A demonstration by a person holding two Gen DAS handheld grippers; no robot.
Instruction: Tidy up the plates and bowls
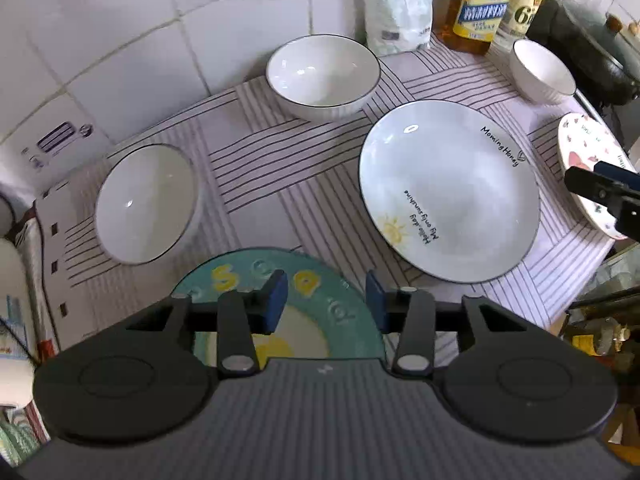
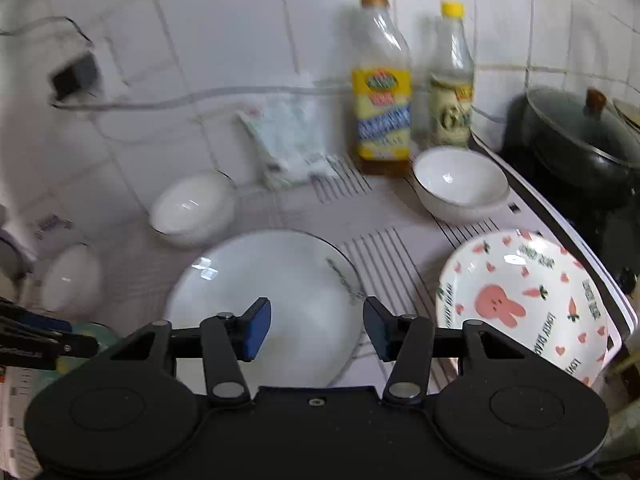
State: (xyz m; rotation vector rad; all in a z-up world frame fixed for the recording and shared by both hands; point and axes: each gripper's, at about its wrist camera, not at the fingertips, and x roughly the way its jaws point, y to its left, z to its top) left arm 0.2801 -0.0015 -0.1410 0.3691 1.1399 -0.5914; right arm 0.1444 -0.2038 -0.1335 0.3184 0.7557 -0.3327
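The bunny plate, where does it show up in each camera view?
Left wrist view: bunny plate at the far right edge, partly behind the right gripper.
Right wrist view: bunny plate at lower right.
Shared landmark: the yellow-label bottle by the wall.

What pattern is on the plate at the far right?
Pink rabbit, carrots and hearts on white plate; clearest in the right wrist view.

White plate (image 1: pixel 448 188), 3 bowls (image 1: pixel 323 74) & bunny plate (image 2: pixel 520 304): glazed ceramic, glossy, highlights seen. Striped mat (image 1: pixel 256 176): cloth, matt, smooth. Left gripper (image 1: pixel 326 300) body: matt black plastic, ribbed; pads look like blue rubber. Wall tiles (image 1: pixel 120 20): glossy, w/ grout lines. Oil bottle (image 2: pixel 382 80): clear plastic, paper label.
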